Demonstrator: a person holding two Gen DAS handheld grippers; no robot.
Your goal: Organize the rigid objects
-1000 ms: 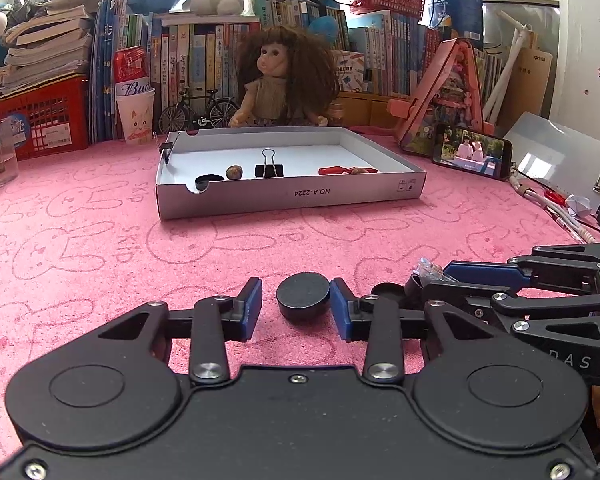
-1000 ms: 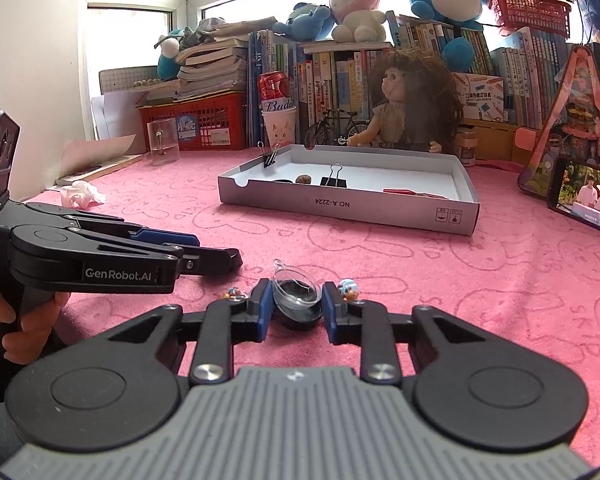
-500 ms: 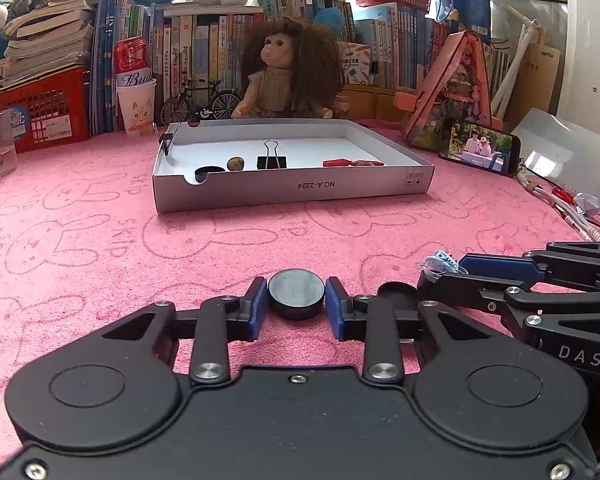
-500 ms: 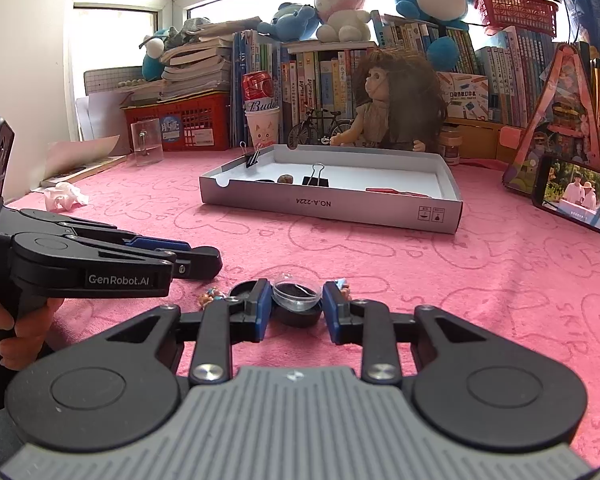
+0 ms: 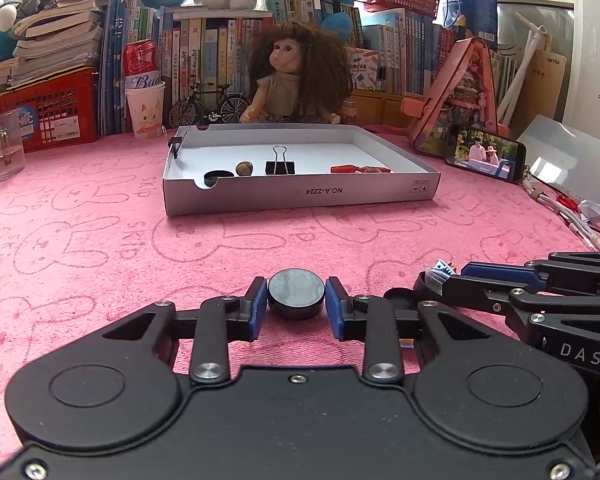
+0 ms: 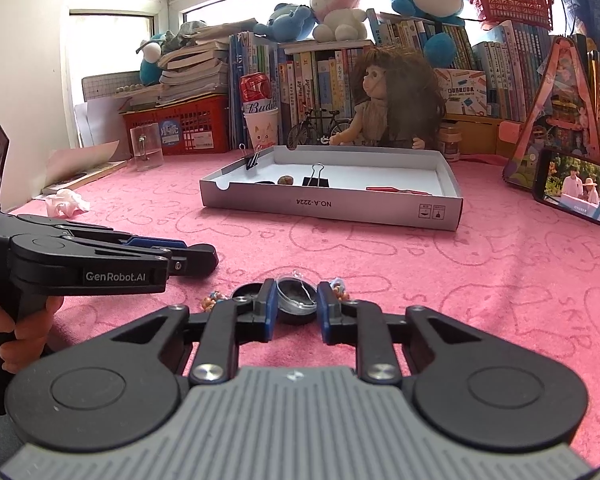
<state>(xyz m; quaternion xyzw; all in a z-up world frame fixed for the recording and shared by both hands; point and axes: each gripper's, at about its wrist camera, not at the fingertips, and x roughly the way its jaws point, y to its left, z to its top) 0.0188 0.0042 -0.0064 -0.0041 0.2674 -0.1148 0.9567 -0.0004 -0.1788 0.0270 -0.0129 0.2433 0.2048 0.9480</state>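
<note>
My left gripper (image 5: 296,300) is shut on a black round puck (image 5: 296,294), held low over the pink cloth. My right gripper (image 6: 297,304) is shut on a small round case with a clear lid (image 6: 296,306). The right gripper also shows at the right of the left wrist view (image 5: 432,280), and the left gripper at the left of the right wrist view (image 6: 204,258). A grey cardboard tray (image 5: 300,196) stands ahead and holds a black binder clip (image 5: 280,166), a brown nut (image 5: 244,168), a black disc (image 5: 216,178) and a red item (image 5: 360,169).
A doll (image 5: 296,76), toy bicycle (image 5: 208,106), paper cup with a can (image 5: 144,108) and books stand behind the tray. A glass (image 5: 4,150) is far left. A phone (image 5: 484,158) and cables (image 5: 560,212) lie at right. Small figurines (image 6: 212,300) lie beside my right fingers.
My left gripper closed on the black puck and lifted it slightly. My right gripper kept its hold on the clear-lidded case and tilted it flatter. Both moved a little toward the tray.
</note>
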